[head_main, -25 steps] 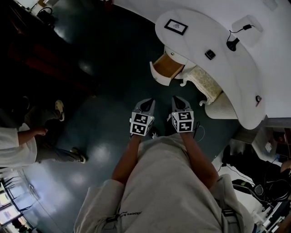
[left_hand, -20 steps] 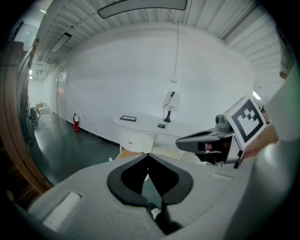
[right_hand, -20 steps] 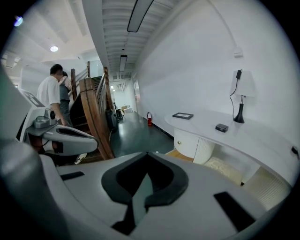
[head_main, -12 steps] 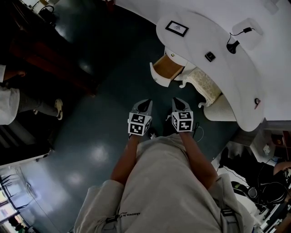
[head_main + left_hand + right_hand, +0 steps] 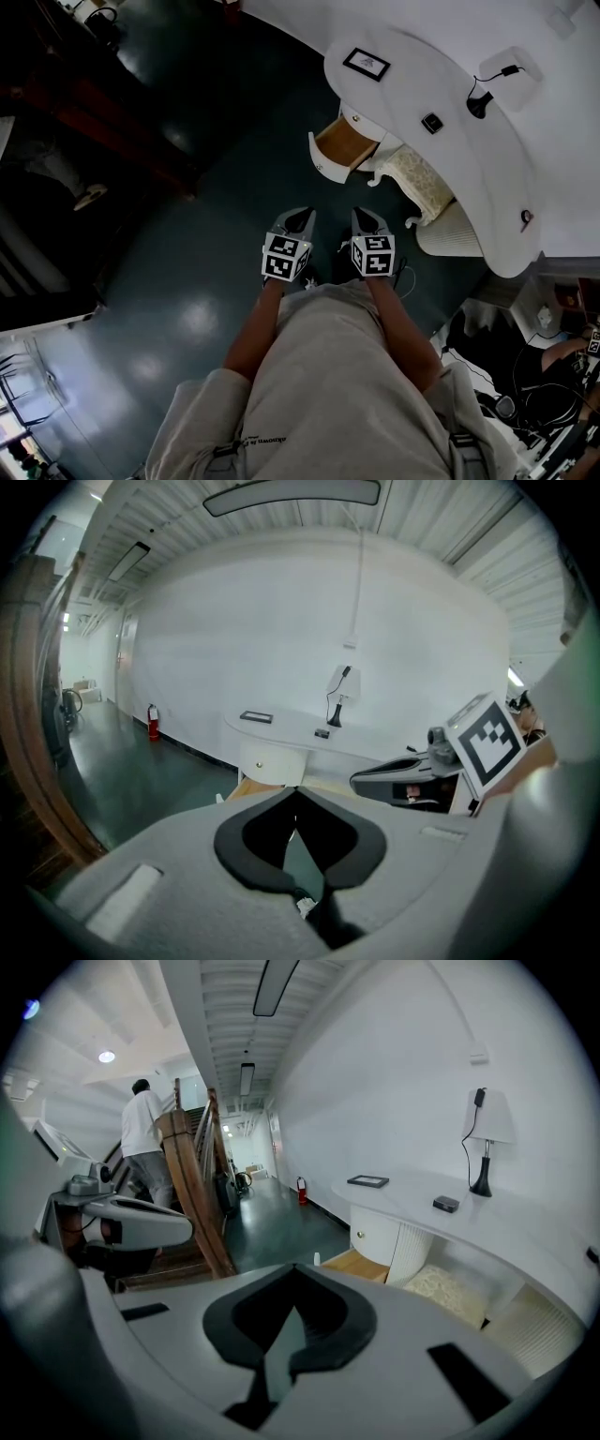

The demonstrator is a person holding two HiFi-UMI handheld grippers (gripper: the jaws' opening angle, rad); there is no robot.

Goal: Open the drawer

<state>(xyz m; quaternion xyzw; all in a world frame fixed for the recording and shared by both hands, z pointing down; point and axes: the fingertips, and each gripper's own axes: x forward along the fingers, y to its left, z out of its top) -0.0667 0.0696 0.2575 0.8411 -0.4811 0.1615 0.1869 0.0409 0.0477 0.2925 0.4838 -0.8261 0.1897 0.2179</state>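
You're holding the left gripper (image 5: 299, 219) and right gripper (image 5: 367, 217) pinched together, empty, rightly clear of the drawer (image 5: 337, 143), which is looking fully open.

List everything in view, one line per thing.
desk: one, white, curved along the wall
drawer: one, white front, wood inside, open under the desk
picture frame: one, black, on the desk
small box: one, dark, on the desk
lamp: one, black, on the desk
stool: one, cream, partly under the desk
fire extinguisher: one, red, by the wall
staircase: one, brown wood, across the floor
bystander: one, white shirt, by the staircase
left hand-held gripper: one, grey, shut, empty
right hand-held gripper: one, grey, shut, empty
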